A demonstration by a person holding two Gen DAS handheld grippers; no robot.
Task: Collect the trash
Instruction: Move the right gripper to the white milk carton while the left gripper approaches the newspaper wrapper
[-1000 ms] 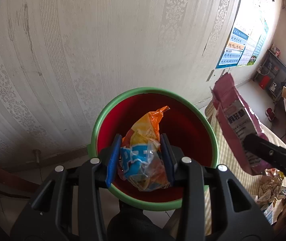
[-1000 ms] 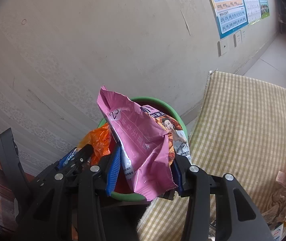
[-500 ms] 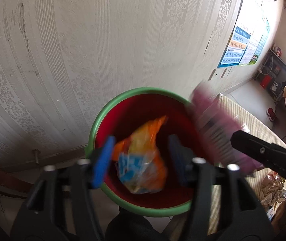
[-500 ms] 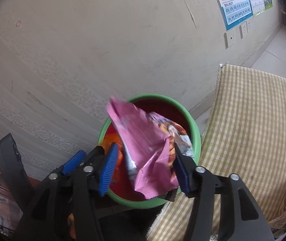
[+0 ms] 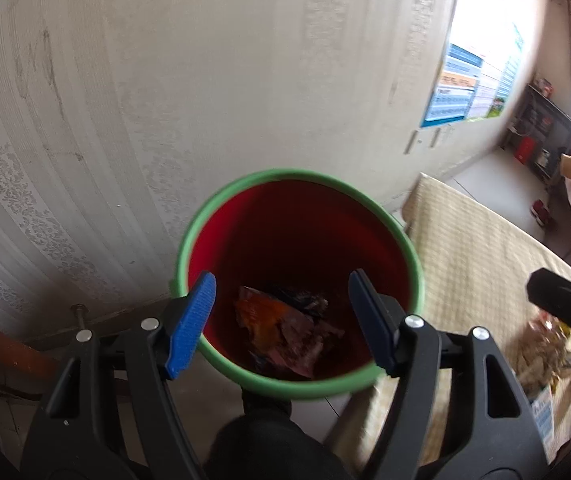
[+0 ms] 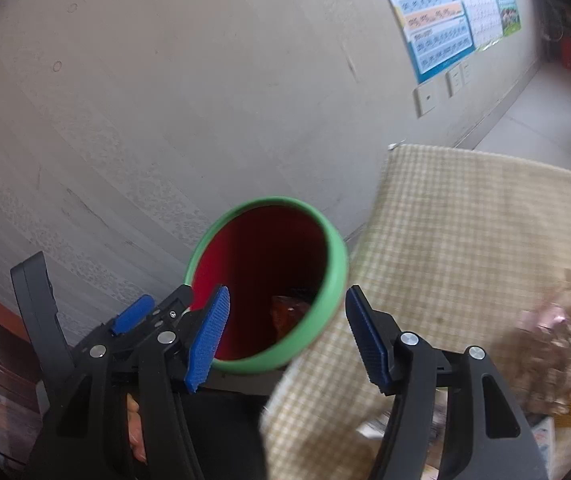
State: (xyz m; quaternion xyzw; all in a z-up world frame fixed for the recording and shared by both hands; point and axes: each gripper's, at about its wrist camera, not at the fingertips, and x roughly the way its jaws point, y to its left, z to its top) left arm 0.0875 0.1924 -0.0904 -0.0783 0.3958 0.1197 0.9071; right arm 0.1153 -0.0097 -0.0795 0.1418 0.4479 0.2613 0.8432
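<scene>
Left wrist view: patterned wall (image 5: 205,80) fills the upper frame, and the checked table (image 5: 477,248) runs down the right side. At centre sits the red bin (image 5: 299,276) with its green rim, wrappers (image 5: 285,328) lying at its bottom. The left tool (image 5: 285,320) hangs over the bin's mouth, released, nothing between its blue pads. In the right wrist view the right tool (image 6: 285,336) is likewise spread and empty, straddling the bin's near rim. Remaining trash (image 6: 557,344) is heaped at the right edge of that frame, on the table, to the right of both tools; the right tool looks nearer, so it probably reaches first.
</scene>
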